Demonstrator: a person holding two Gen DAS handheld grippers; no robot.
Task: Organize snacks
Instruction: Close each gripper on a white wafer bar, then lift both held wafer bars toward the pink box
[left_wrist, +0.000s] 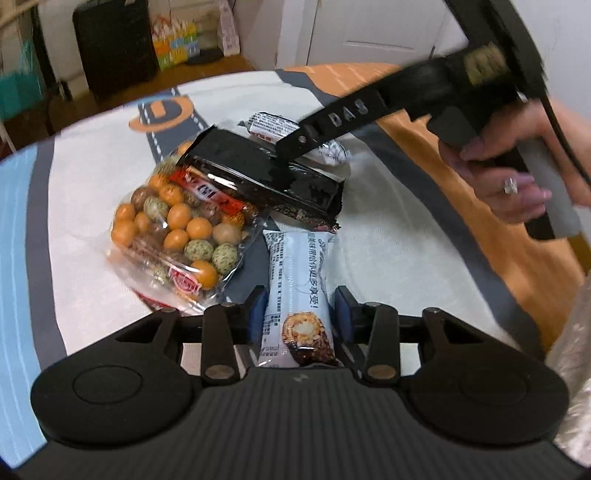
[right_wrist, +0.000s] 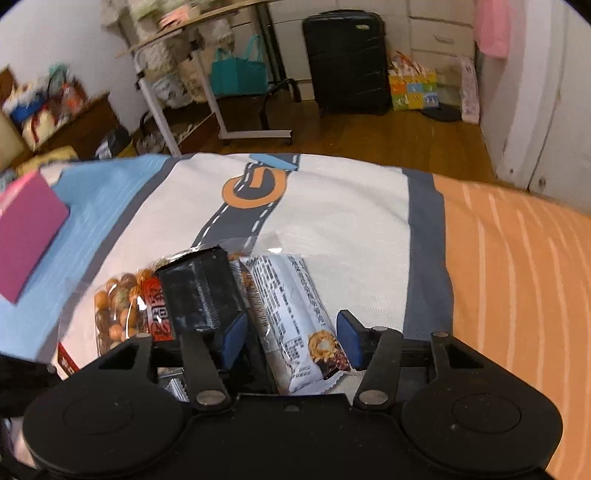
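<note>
Several snacks lie piled on a bed cover (left_wrist: 388, 229) printed with a road. My left gripper (left_wrist: 300, 314) is shut on a white snack bar (left_wrist: 297, 280) that runs lengthwise between its blue pads (left_wrist: 258, 314). Left of the bar lies a clear bag of orange and green coated nuts (left_wrist: 177, 229), with a black packet (left_wrist: 258, 173) lying across it. My right gripper (right_wrist: 291, 334), held by a hand (left_wrist: 517, 173), stands open around a second white bar (right_wrist: 295, 317). Its left pad (right_wrist: 234, 332) rests over the black packet (right_wrist: 199, 291). The nut bag (right_wrist: 118, 314) shows left of it.
A purple box (right_wrist: 26, 229) lies on the blue part of the cover at the left. The orange striped part (right_wrist: 517, 277) spreads to the right. Beyond the bed's far edge are wooden floor, a black suitcase (right_wrist: 347, 62) and a rolling side table (right_wrist: 207, 74).
</note>
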